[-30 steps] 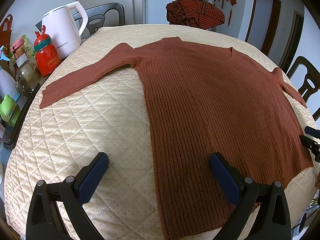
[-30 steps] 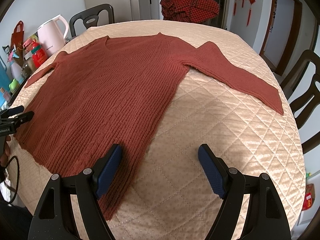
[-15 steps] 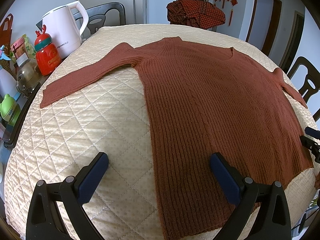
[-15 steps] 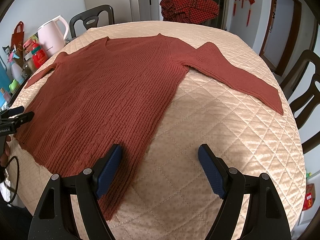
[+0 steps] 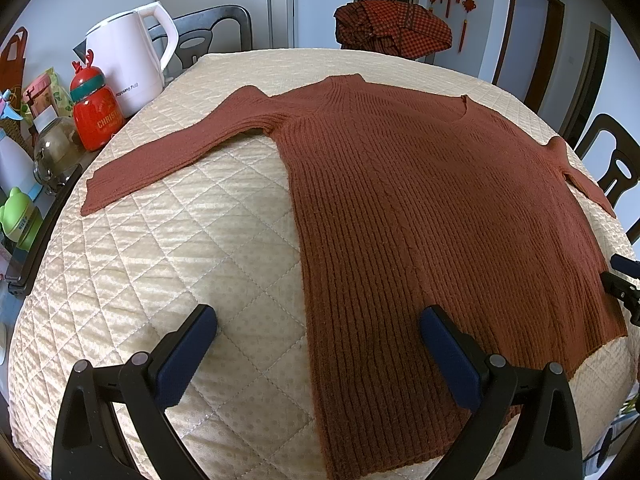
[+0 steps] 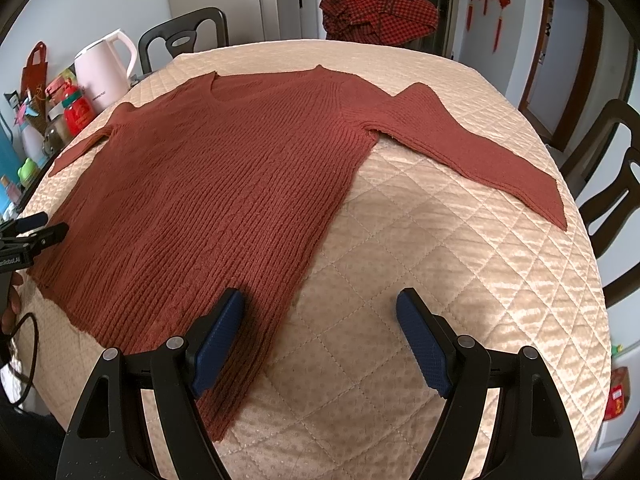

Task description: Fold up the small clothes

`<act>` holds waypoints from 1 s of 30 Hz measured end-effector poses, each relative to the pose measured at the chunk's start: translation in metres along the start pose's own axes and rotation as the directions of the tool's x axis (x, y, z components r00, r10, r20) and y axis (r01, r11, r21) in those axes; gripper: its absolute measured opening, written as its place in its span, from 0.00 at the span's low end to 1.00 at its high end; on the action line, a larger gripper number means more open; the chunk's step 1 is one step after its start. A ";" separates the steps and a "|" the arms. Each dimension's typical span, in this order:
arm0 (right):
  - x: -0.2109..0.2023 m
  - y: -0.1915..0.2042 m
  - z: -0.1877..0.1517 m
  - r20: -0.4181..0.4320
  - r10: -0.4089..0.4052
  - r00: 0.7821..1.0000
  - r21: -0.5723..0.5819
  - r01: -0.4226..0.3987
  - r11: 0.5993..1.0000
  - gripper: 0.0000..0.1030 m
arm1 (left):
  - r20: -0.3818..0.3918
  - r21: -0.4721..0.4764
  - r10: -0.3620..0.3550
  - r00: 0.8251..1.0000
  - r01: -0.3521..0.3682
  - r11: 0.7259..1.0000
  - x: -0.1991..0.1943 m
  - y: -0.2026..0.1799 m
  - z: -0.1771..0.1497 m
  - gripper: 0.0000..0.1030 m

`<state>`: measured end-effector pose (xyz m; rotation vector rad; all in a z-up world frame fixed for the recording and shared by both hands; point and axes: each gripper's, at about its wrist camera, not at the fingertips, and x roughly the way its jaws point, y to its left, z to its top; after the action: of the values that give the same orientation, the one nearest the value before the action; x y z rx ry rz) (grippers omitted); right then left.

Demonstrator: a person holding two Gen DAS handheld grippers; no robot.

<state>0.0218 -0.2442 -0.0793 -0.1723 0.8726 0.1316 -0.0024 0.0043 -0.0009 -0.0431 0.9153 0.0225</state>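
A: Nothing folded yet. Rust-brown sweater (image 5: 420, 200) spread flat on the quilted table cover (image 5: 180, 260), both sleeves out to the sides. Looks like the opening step, lining up on the hem.

B: Left claw (image 5: 316, 352)?

A: Spread wide, holding nothing. Sweater's left side edge passes right between the fingers, so the right-hand pad (image 5: 444, 356) sits over knit and the left-hand one over bare quilt. Left sleeve (image 5: 172, 156) well ahead and off to the left of it.

B: And the right claw (image 6: 320, 336)?

A: Wide open too, empty. Mirror picture: left-hand pad (image 6: 218, 340) over the sweater's lower corner, right-hand pad over quilt. Right sleeve (image 6: 480, 152) far ahead and to the right.

B: Touching the cloth, or just above?

A: Hard to say from these views — close at any rate.

B: Next move, then?

A: Probably a pinch on each lower corner, or a reach forward to a sleeve to bring it across the body. Either way: down onto the knit, fingers straddling one edge, closing on the sweater alone and not on the quilt beneath.

B: Anything in the way?

A: Kettle (image 5: 128, 56) and a red jar (image 5: 96, 116) far off to the left of the left claw, plaid garment (image 6: 380, 16) beyond the collar — all well apart from the sweater.
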 end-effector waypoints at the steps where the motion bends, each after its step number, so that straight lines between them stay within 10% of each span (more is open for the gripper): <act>1: 0.000 0.000 0.000 -0.002 0.000 1.000 0.000 0.000 1.000 0.76 | -0.001 0.001 0.000 1.000 0.000 1.000 0.001 0.000 0.000 1.00; 19: -0.012 0.005 0.015 0.028 -0.004 1.000 -0.021 0.004 1.000 0.76 | 0.006 -0.007 0.011 1.000 -0.011 1.000 -0.001 0.007 0.018 0.99; 30: 0.004 0.034 0.051 0.072 0.049 0.996 -0.076 -0.044 0.996 0.76 | 0.051 -0.185 0.024 0.998 -0.014 0.983 0.015 0.070 0.047 0.87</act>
<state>0.0562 -0.2005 -0.0538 -0.2153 0.7991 0.2131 0.0411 0.0764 0.0143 -0.2052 0.8580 0.1263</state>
